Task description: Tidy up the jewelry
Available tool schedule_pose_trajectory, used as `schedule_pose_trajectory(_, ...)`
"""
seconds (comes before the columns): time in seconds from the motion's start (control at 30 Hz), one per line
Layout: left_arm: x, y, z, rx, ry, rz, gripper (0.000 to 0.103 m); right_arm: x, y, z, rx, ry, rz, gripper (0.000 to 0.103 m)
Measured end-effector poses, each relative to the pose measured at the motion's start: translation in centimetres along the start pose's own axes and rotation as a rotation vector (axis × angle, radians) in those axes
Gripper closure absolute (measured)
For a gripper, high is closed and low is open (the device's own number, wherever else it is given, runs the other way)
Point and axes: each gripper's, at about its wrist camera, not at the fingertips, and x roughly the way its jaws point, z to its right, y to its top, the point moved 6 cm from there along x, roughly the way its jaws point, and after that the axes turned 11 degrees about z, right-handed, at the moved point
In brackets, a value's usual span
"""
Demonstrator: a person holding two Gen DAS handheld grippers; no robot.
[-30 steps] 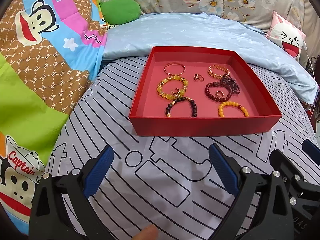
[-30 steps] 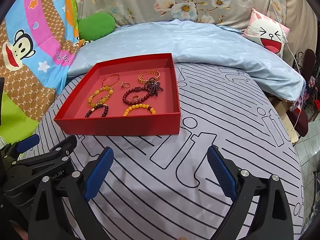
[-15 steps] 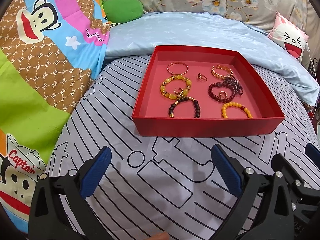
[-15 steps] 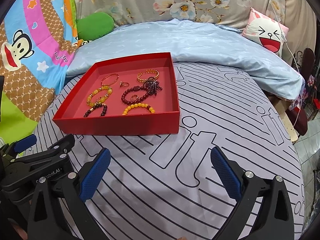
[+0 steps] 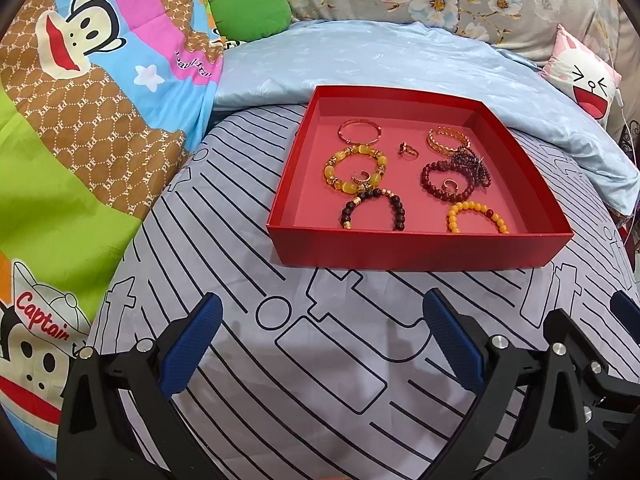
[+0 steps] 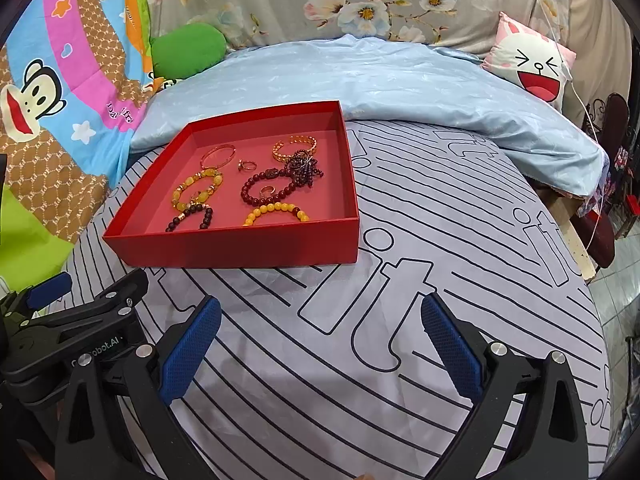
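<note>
A shallow square red cardboard tray (image 5: 420,248) with a matte pink floor lies on a bed and holds the jewelry. Along the far row sit a thin, smooth gold bangle (image 5: 359,131), a small stone-set ring (image 5: 407,149) and an open gold chain-link cuff (image 5: 447,138). In the middle row a bracelet of glossy yellow glass beads (image 5: 354,171) encircles a small gold ring (image 5: 362,178); beside it a strand of round dark-red beads (image 5: 434,178) encircles another ring (image 5: 449,184) and touches a tangled cluster of tiny garnet-coloured beads (image 5: 474,166). Nearest the front wall lie a dark brown wooden-bead bracelet (image 5: 374,208) and a bracelet of opaque amber-yellow beads (image 5: 476,216).

The tray rests on a grey bedsheet (image 6: 440,240) printed with black outlined lines and letter shapes. Behind it lies a folded pale-blue satin quilt (image 6: 360,76), flanked by a cartoon-monkey blanket (image 5: 80,100), a green cushion (image 5: 250,12) and a pink rabbit-face pillow (image 6: 532,64).

The left tongs (image 5: 320,344) and the right tongs (image 6: 320,344), black frames with knurled blue pads, both stand wide apart over the sheet, near the tray's front wall, holding nothing.
</note>
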Motion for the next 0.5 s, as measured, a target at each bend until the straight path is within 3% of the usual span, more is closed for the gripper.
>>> schedule_pose_trajectory(0.5, -0.02, 0.09, -0.19, -0.005, 0.014, 0.008, 0.007, 0.05, -0.15, -0.08, -0.001, -0.002, -0.003, 0.006)
